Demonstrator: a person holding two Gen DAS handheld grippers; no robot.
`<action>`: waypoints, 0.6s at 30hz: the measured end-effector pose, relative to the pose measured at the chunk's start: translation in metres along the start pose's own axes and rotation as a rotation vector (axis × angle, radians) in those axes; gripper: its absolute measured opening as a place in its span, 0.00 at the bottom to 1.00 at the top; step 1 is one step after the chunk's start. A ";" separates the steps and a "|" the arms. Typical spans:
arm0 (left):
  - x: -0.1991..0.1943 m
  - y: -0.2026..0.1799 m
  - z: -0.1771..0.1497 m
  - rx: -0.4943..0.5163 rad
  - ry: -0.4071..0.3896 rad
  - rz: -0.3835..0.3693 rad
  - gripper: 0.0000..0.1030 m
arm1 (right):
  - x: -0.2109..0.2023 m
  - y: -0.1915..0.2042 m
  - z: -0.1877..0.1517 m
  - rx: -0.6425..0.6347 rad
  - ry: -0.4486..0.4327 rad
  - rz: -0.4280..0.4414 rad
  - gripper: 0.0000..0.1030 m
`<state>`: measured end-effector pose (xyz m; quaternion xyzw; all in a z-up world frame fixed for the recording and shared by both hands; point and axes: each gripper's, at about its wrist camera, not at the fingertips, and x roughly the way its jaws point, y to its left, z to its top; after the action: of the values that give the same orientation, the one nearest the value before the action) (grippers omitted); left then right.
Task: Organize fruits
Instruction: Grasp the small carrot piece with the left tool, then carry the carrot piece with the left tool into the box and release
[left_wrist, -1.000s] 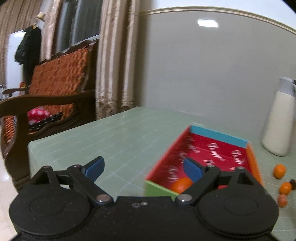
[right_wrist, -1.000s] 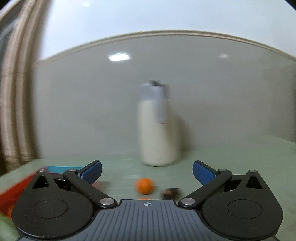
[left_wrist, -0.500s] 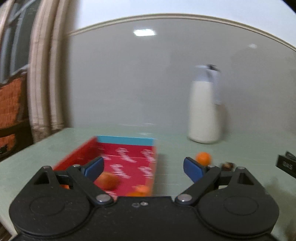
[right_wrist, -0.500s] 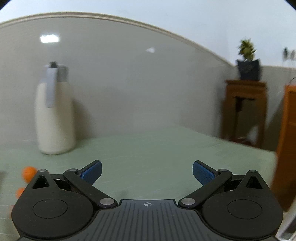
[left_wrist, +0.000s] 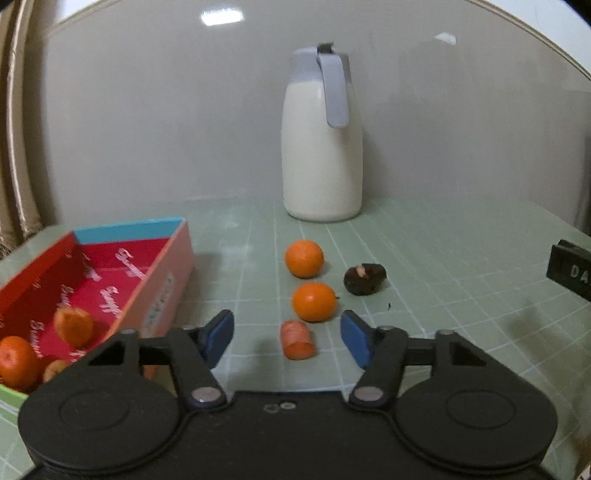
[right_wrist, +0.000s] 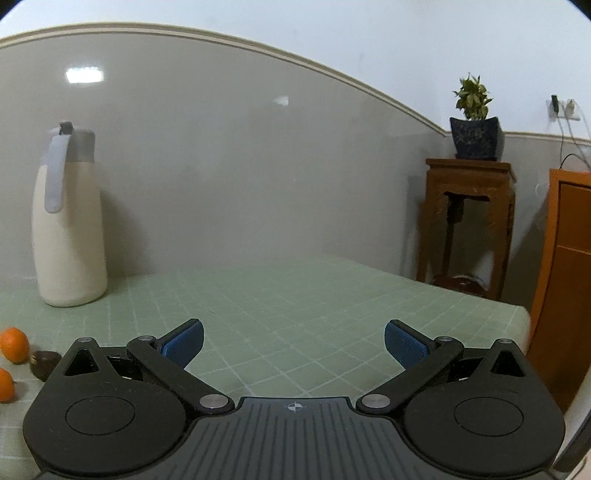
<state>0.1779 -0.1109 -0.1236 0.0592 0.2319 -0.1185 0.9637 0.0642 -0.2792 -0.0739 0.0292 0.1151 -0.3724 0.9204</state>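
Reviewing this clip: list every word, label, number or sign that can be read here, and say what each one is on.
"DA", white letters cut off by the frame edge, on the black block at the table's right.
Repeated white script on the red box lining: too blurred to read.
Small sticker on the box's pink outer side: too blurred to read.
White jug: no text visible.

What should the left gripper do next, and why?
Probably ease forward and down around the carrot piece. It lies on the table just ahead of the left gripper, whose jaws have just been closing, nothing between them, and belongs in the red box.
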 end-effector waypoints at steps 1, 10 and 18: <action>0.006 0.000 0.000 -0.009 0.016 -0.001 0.48 | -0.001 0.000 0.001 0.002 0.001 0.008 1.00; 0.023 0.006 -0.001 -0.066 0.111 -0.032 0.23 | -0.005 0.005 0.002 -0.003 0.014 0.054 1.00; 0.016 0.008 -0.001 -0.066 0.074 -0.032 0.11 | -0.008 0.010 0.001 -0.002 0.019 0.079 1.00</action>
<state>0.1930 -0.1066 -0.1310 0.0282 0.2722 -0.1242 0.9538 0.0653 -0.2667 -0.0714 0.0364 0.1227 -0.3355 0.9333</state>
